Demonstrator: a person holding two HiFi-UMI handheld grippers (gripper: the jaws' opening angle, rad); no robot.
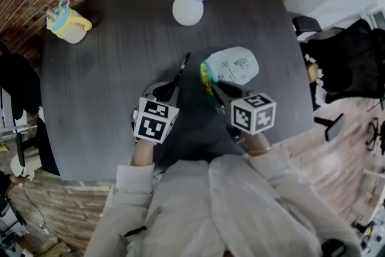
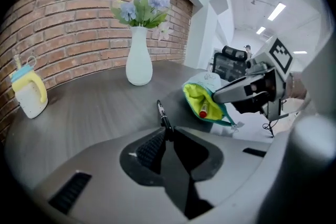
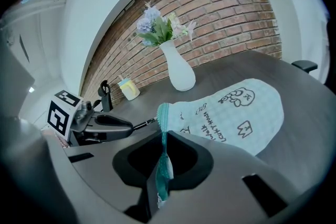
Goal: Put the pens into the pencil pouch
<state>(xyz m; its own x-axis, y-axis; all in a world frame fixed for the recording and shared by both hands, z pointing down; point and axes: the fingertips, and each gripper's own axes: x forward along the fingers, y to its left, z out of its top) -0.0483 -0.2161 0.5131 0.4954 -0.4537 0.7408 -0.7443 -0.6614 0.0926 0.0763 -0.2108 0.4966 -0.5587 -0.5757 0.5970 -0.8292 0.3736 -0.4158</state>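
A black pen (image 1: 180, 74) sticks out from my left gripper (image 1: 170, 93), which is shut on its lower end; in the left gripper view the pen (image 2: 163, 115) rises from between the jaws, off the table. To its right lies the pale blue pencil pouch (image 1: 233, 67), its mouth open and showing a yellow lining (image 2: 197, 99) with a red-tipped pen (image 2: 202, 110) inside. My right gripper (image 1: 216, 90) is shut on the pouch's teal edge (image 3: 161, 162) and holds the mouth up. The pen tip is a short way left of the pouch mouth.
A white vase (image 1: 187, 9) with blue flowers stands at the far middle of the dark table (image 1: 102, 81). A yellow and blue cup (image 1: 67, 23) sits at the far left corner. A black office chair (image 1: 349, 63) stands off the table's right side.
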